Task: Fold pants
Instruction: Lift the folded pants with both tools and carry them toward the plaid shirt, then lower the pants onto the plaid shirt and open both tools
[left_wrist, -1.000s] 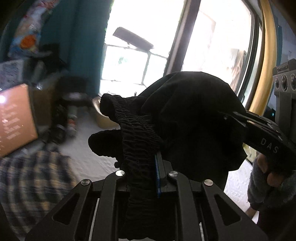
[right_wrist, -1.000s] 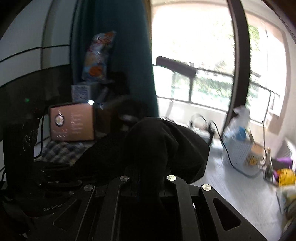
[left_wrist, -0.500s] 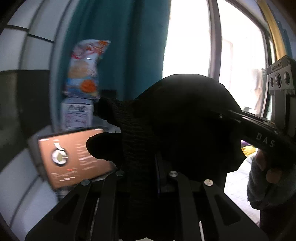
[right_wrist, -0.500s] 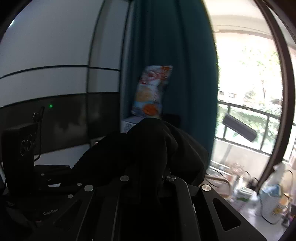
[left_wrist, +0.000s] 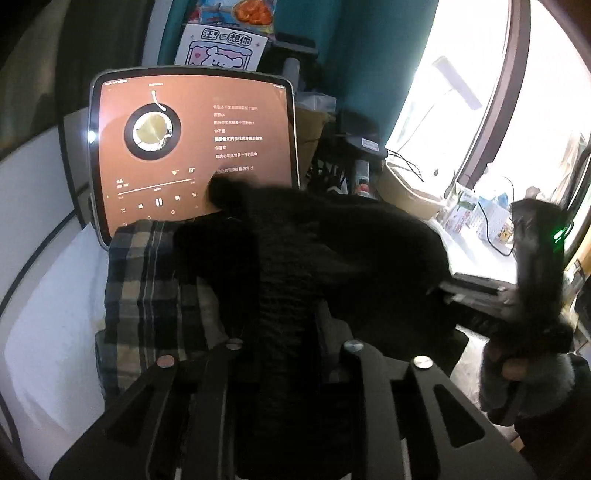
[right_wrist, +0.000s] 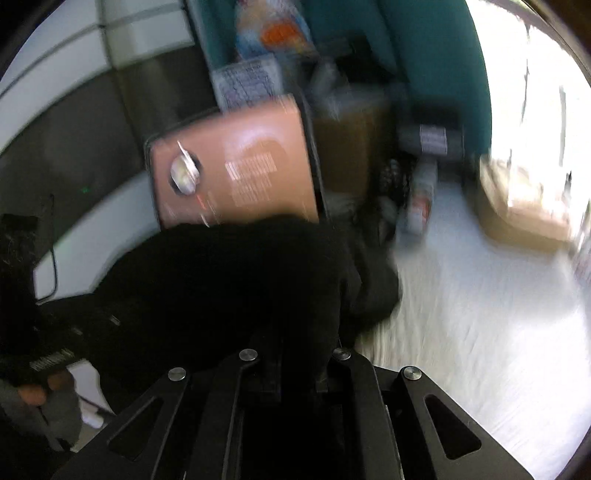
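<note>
The black pants (left_wrist: 332, 251) hang bunched between both grippers above a white table. My left gripper (left_wrist: 288, 332) is shut on the ribbed elastic waistband (left_wrist: 284, 295), which runs down between its fingers. My right gripper (right_wrist: 295, 350) is shut on another part of the black pants (right_wrist: 229, 280); the cloth covers its fingertips. The right gripper also shows at the right of the left wrist view (left_wrist: 535, 280), held by a gloved hand. The right wrist view is blurred.
A tablet (left_wrist: 192, 147) with an orange music screen stands at the back. A folded plaid cloth (left_wrist: 147, 288) lies in front of it. Boxes, bottles and cables (left_wrist: 369, 155) crowd the back by the teal curtain. The white table top (right_wrist: 480, 302) spreads to the right.
Both grippers have swung downward with the pants, from facing the window and curtain to facing the tablet and table. Both stay shut on the cloth.
</note>
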